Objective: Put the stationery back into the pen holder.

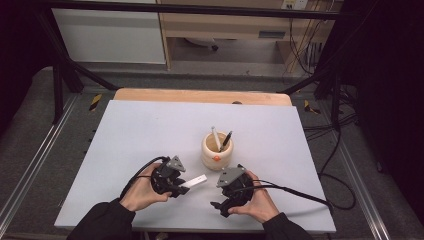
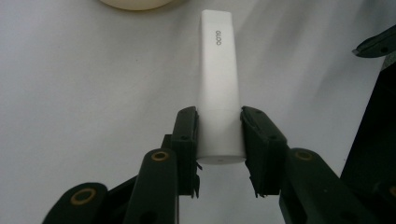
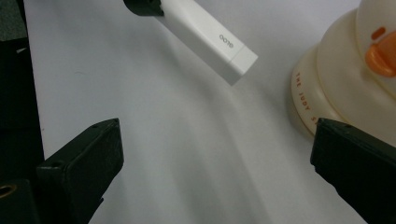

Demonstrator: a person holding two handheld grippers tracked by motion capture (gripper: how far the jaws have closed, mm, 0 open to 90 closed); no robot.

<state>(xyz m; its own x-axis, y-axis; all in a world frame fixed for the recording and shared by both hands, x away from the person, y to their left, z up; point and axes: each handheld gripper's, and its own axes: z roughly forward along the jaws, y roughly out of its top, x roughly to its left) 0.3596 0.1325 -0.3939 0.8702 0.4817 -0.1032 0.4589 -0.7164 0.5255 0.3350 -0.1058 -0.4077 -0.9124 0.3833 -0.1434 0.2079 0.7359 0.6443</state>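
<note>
Left tool clamps white stick | right tool spread, empty

A cream duck-faced pen cup (two pens inside) stands on the white table.

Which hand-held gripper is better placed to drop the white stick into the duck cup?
Left. The left hand-held gripper is shut on the white stick, which points toward the duck cup close by. The right hand-held gripper is open and holds nothing.
</note>
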